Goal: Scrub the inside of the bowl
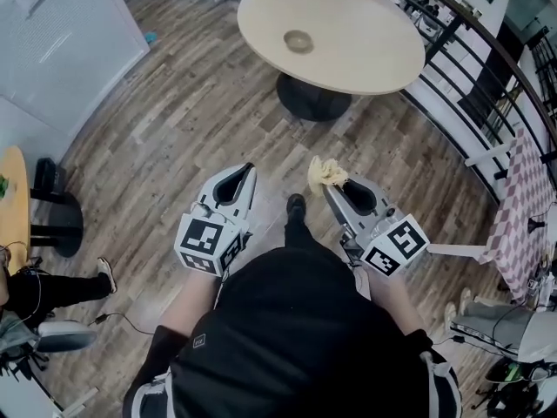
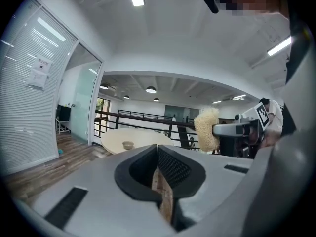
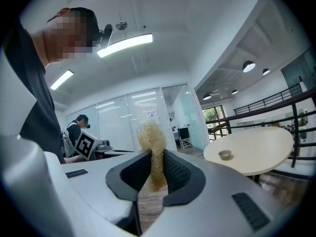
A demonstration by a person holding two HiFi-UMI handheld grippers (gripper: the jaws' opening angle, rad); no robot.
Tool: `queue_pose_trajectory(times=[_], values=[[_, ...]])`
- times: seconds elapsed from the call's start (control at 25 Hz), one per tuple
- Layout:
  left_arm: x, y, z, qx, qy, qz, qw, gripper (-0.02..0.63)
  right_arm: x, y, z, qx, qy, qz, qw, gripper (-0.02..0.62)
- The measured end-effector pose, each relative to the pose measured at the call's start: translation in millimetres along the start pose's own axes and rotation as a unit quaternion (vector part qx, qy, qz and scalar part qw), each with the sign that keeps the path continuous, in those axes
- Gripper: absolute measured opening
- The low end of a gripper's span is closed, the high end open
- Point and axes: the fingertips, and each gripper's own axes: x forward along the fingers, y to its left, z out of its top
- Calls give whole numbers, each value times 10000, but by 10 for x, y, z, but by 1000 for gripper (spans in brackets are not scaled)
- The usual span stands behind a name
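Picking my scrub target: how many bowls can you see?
1: the bowl sits on the round table, a little left of its middle. Others may lie out of view.

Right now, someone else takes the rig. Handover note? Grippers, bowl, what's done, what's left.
Left gripper: shut, empty.
Right gripper: shut on the yellow scrub pad, which sticks out past the jaws.
Bowl: upright on the round table, ahead across the wooden floor, apart from both grippers.
Done: pad in hand.
Left: get to the table, probably steady the bowl with the left gripper, scrub its inside.
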Motion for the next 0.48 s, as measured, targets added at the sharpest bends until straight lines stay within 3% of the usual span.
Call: queue_pose_trajectory(times=[0.48], values=[[1537,814,369,-89,377,387,9985,9,1030,-1622,279,305,257,434,9983,74]])
